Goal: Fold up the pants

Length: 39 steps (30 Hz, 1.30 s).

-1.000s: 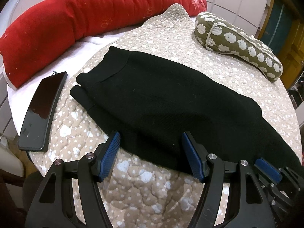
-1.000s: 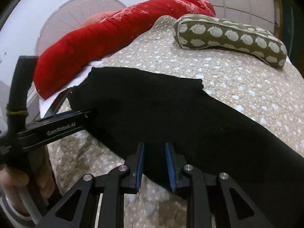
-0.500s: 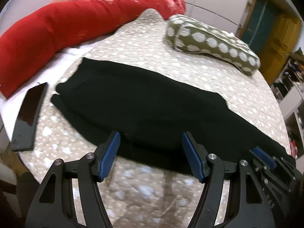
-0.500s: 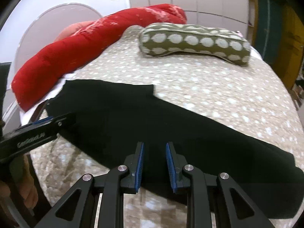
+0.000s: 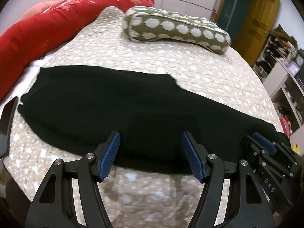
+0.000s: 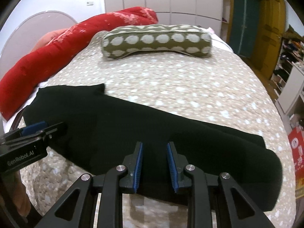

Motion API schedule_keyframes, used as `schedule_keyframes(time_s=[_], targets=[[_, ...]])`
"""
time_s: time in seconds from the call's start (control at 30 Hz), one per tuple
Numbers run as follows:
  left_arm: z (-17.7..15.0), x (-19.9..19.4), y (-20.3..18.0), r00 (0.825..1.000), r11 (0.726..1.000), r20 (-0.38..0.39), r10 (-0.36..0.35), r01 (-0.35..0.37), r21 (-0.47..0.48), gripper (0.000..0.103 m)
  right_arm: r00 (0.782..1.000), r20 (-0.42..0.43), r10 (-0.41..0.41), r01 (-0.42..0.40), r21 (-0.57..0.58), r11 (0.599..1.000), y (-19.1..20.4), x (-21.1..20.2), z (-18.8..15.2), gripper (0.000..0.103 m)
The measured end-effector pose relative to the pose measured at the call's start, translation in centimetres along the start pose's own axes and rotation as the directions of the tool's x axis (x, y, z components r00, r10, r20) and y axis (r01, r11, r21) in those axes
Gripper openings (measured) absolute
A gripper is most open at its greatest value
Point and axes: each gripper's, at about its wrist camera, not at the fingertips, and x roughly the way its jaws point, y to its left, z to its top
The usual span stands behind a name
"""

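both grippers slid right along the black pants [image 5: 121, 114]; right gripper [image 6: 154, 163] has been opening, left gripper [image 5: 150, 153] spread, empty.

I see my right gripper [image 6: 154, 166] above the near edge of the black pants [image 6: 144, 133], jaws just opening, nothing pinched. Left gripper [image 6: 45, 129] hovers at left. A dotted pillow [image 6: 156, 41] lies far.

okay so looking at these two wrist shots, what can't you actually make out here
- Left wrist view: the dark flat object at the left edge is cut off by the frame.
- Both views: the near hem of the black pants is hidden behind the right gripper and left gripper fingers.
- Both views: shelf contents at far right are too small and blurred.
- The red bolster end is cropped.
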Motion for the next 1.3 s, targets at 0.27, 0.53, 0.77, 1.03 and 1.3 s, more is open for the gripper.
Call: schedule_keyframes(time_s=[0.27,0.53,0.77,1.03,1.3], targets=[[0.2,0.9,-4.2,0.999,0.996,-0.012,-0.039,0.04,0.083,0.068,1.0,-0.005,-0.024,0.025,0.068,0.997,-3.7,-0.6,-0.8,0.026],[0.6,2.2,-7.5,0.997,0.986,-0.04,-0.069,0.074,0.15,0.068,0.999,0.007,-0.038,0.037,0.105,0.994,-6.6,-2.2,-1.9,0.026],[1.8,2.9,-11.2,0.989,0.969,-0.065,-0.136,0.146,0.198,0.068,0.994,0.014,-0.107,0.102,0.207,0.973,-11.8,-4.9,-4.4,0.029],[2.7,3.9,-17.7,0.953,0.898,-0.155,-0.26,0.298,0.324,0.068,0.999,0.036,-0.006,-0.009,0.398,0.917,-16.4,-5.2,-6.0,0.037],[2.8,3.9,-19.2,0.952,0.858,-0.16,-0.26,0.304,0.414,0.068,0.997,0.073,-0.007,-0.019,0.35,0.936,-16.0,-5.1,-5.0,0.037]])
